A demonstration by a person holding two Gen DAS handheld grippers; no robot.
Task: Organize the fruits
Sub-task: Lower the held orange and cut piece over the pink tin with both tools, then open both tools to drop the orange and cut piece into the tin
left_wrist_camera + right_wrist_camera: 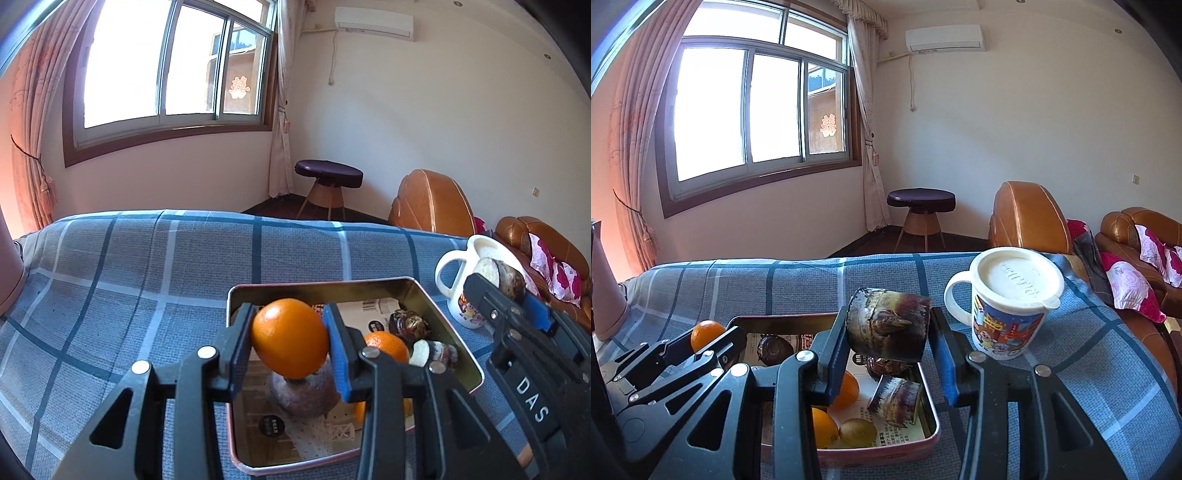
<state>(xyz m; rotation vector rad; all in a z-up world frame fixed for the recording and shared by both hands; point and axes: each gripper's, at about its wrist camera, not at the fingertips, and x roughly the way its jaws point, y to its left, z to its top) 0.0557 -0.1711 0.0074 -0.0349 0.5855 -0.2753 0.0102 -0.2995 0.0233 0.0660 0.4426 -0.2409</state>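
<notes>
My left gripper (pixel 290 341) is shut on an orange (pixel 290 338) and holds it above the metal tin (pixel 439 306) on the plaid cloth. My right gripper (pixel 890 330) is shut on a dark sugarcane piece (pixel 890 321) and holds it above the tin's right side (pixel 929 387). In the tin lie a brown round fruit (pixel 303 397), another orange (pixel 388 345), dark sugarcane pieces (pixel 434 352) (pixel 895 398), oranges (pixel 823 426) and a kiwi (pixel 857 432). In the right wrist view the left gripper (pixel 709 341) shows at the left with its orange (pixel 705 332).
A white lidded mug (pixel 1012 299) stands on the cloth right of the tin; it also shows in the left wrist view (pixel 465 280). Brown sofas (pixel 1030 218) with floral cushions and a dark stool (pixel 921 201) lie beyond the table. Plaid cloth (pixel 147 277) spreads left.
</notes>
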